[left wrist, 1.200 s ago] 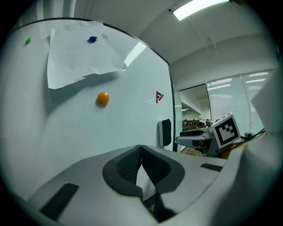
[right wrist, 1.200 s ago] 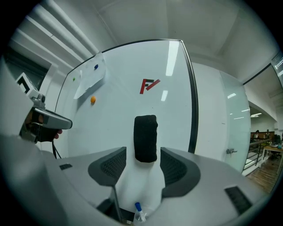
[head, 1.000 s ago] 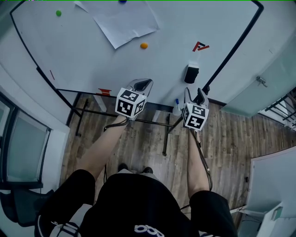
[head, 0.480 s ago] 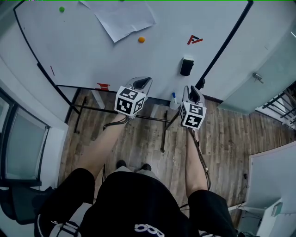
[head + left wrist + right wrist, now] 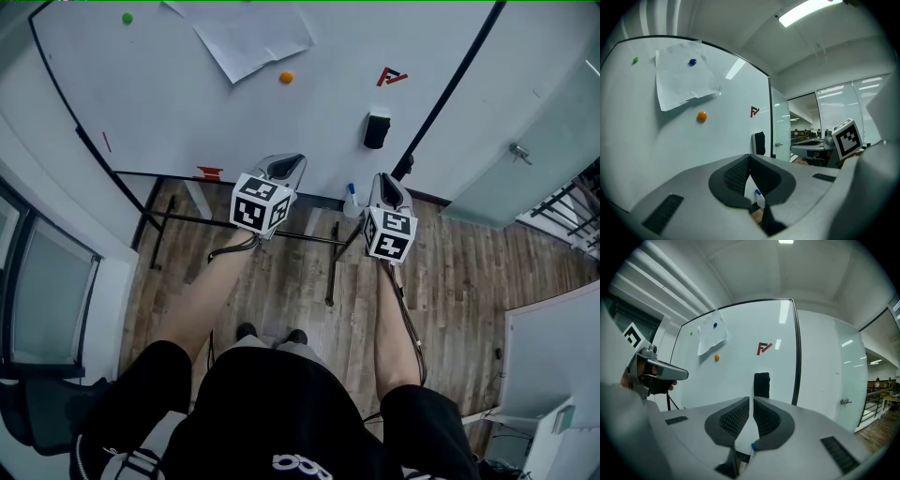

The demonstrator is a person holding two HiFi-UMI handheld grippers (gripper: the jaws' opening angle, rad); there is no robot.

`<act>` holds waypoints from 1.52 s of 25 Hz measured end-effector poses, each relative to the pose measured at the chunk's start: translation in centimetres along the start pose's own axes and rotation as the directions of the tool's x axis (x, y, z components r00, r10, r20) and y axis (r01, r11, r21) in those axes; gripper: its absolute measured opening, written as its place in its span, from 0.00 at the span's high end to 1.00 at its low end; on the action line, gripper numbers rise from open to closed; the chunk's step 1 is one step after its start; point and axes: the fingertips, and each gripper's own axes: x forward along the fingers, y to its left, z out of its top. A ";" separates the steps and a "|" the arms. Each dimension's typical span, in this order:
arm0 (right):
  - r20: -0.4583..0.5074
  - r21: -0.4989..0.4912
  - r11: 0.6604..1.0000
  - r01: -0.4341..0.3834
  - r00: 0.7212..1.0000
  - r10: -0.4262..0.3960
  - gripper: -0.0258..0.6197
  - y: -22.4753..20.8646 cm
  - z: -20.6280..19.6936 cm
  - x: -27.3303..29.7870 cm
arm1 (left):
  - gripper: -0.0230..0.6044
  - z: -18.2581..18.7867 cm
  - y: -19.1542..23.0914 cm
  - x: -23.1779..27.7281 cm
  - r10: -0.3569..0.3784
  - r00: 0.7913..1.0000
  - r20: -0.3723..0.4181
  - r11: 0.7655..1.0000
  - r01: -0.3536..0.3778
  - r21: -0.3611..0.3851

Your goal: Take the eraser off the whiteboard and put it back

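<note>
Whiteboard [image 5: 187, 112] on a metal stand over wood-plank floor [image 5: 281, 281], glass partition [image 5: 525, 159] off to the right.

- Far left on the board: green magnet [image 5: 127, 18].
- Next, sheet of paper [image 5: 248, 37] hung crooked, no print legible on it; orange magnet [image 5: 286, 78] just beside its lower corner.
- Down at the bottom edge, small red item [image 5: 210, 172], too small to identify.
- Left gripper [image 5: 286, 167] held about level toward the board and well short of it; pads together, nothing between them.
- Further right, red logo [image 5: 392, 77], an angular F-like mark and the only sign on the board. No words readable anywhere.
- Just below it, black eraser [image 5: 377, 130], stuck upright on the board near the right frame, untouched.
- Lower down by the tray, blue-capped marker [image 5: 352, 199].
- Right gripper [image 5: 387, 183] lined up below the eraser but not reaching it. Has just been closing its jaws, now down to a thin slit, nothing caught between.

**Handling, as a judgement**
- Probably light: a stiff block with a soft felt face.
- Likely held on by a magnet, so expect a small tug before it releases.
- Best pinched across the two long sides at mid-height, pads square, after reopening wider than the block.
- Not fragile, but liable to slide on the slick board if pushed instead of gripped.
</note>
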 end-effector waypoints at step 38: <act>-0.039 0.072 0.997 -0.038 0.998 0.041 0.92 2.5 -0.7 -2.7 | 0.93 0.3 -0.4 -3.4 -0.019 1.000 0.001 1.000 0.019 0.006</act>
